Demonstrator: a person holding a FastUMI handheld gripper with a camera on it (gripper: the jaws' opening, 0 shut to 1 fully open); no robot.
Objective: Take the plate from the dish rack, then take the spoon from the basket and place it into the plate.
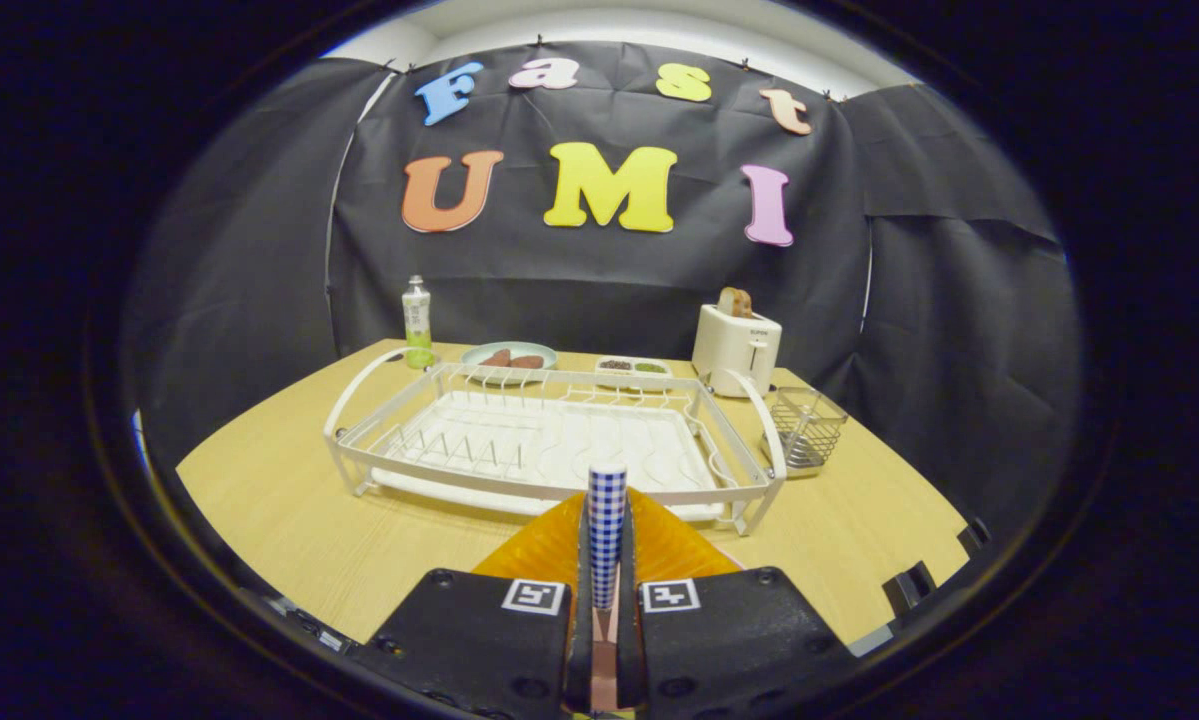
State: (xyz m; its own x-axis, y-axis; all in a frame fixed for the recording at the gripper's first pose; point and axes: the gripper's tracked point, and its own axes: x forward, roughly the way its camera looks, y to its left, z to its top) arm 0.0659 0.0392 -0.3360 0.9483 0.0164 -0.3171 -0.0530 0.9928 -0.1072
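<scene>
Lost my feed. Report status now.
Tool shut on checked spoon handle, over orange plate. Plate on table before empty dish rack. Basket beyond, nothing blocking.

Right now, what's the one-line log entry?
claw: shut on spoon | plate: under spoon, before dish rack | basket: beside rack

Wooden table (289,510) stretching ahead of the claw, green-capped bottle (417,322) far ahead to the left, bluish dish of brown food (509,357) beside it, small white two-part tray (632,371) straight ahead, white toaster (736,345) with bread (734,301) far right
</scene>
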